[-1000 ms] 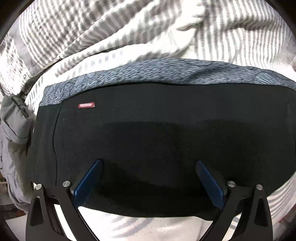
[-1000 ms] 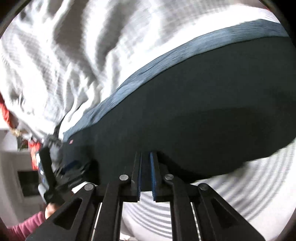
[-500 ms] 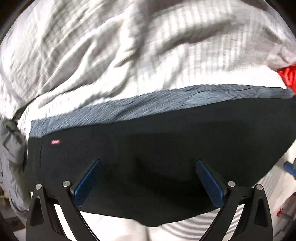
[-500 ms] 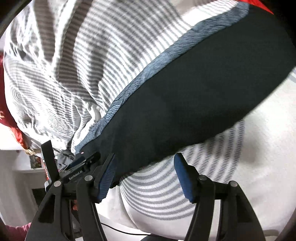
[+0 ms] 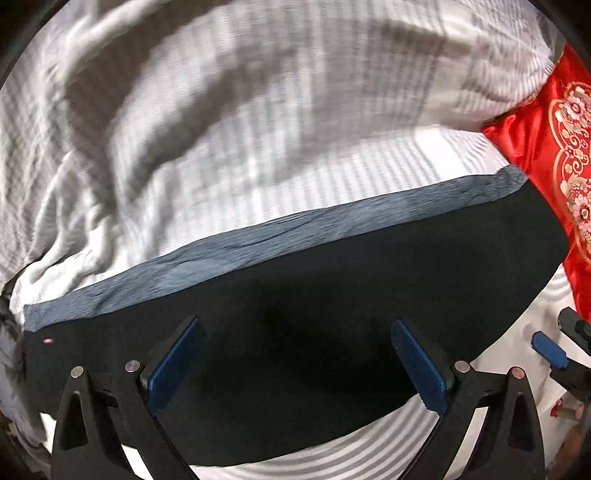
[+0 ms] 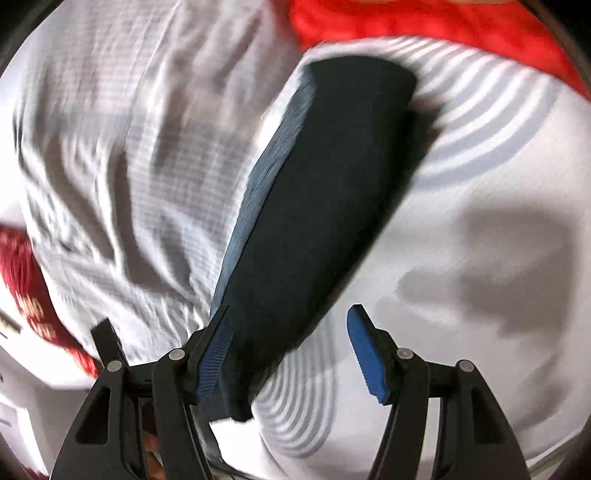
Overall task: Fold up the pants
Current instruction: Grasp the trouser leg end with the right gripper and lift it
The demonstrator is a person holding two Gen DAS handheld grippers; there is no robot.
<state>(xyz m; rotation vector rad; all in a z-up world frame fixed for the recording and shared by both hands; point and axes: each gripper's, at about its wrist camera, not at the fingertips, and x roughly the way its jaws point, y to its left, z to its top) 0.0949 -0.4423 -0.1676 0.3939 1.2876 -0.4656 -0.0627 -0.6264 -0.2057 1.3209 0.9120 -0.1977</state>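
Striped bedding point(image 5: 258, 147), pants point(image 5: 332, 295) lying crosswise

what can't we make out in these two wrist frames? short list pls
- Left wrist: the near edge of the pants is hidden behind the open left gripper; the small red label is too small to read.
- Left wrist: the right gripper is cut off by the frame edge.
- Right wrist: motion blur smears the striped bedding and red fabric; the pants' fold layers can't be counted.

rumpled grey-striped white bedding point(image 5: 258, 122), red embroidered cloth point(image 5: 565, 155) beside it.
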